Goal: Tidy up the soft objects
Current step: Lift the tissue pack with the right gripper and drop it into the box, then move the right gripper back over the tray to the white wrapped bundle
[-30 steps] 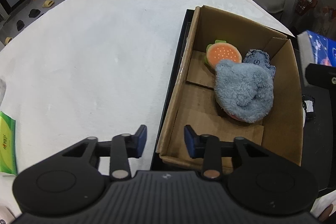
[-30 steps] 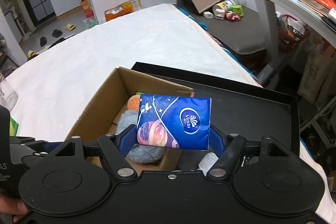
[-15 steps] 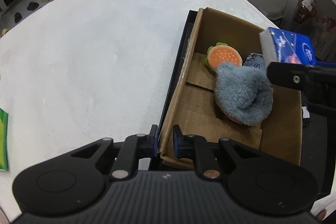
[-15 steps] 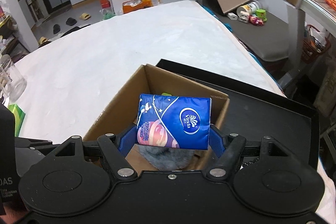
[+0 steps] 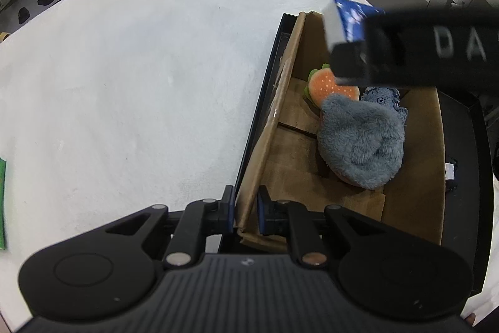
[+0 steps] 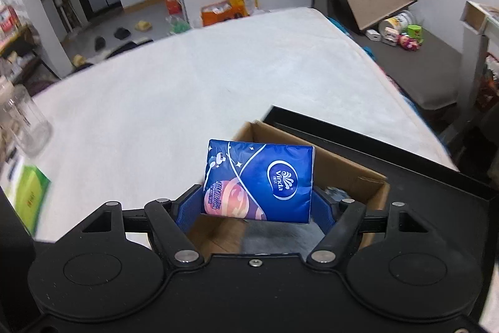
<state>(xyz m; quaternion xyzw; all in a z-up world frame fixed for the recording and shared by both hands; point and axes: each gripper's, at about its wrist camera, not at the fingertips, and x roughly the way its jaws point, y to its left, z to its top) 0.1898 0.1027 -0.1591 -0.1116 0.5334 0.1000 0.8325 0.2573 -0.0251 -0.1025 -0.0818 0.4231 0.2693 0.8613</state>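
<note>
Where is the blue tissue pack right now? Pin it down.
The blue plastic-wrapped tissue pack is clamped in the right claw, held in the air above the open brown cardboard box; in the left wrist view it hangs over the box's far end.

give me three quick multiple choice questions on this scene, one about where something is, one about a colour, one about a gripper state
1. Where does the blue tissue pack sit?
A. flat on the white table
B. between the right gripper's fingers, above the brown cardboard box
C. inside the clear glass jar

2. What colour is the fluffy plush item in the cardboard box?
A. grey-blue
B. bright red
C. yellow

3. What is the left gripper doing?
A. wide open over the table
B. holding the green pack
C. closed on the box's near wall

Answers:
1 B: the right gripper clamps the pack from both sides, with the box below it.
2 A: its fur is grey-blue, beside the orange burger plush.
3 C: its blue pads sit on either side of the cardboard wall.
</note>
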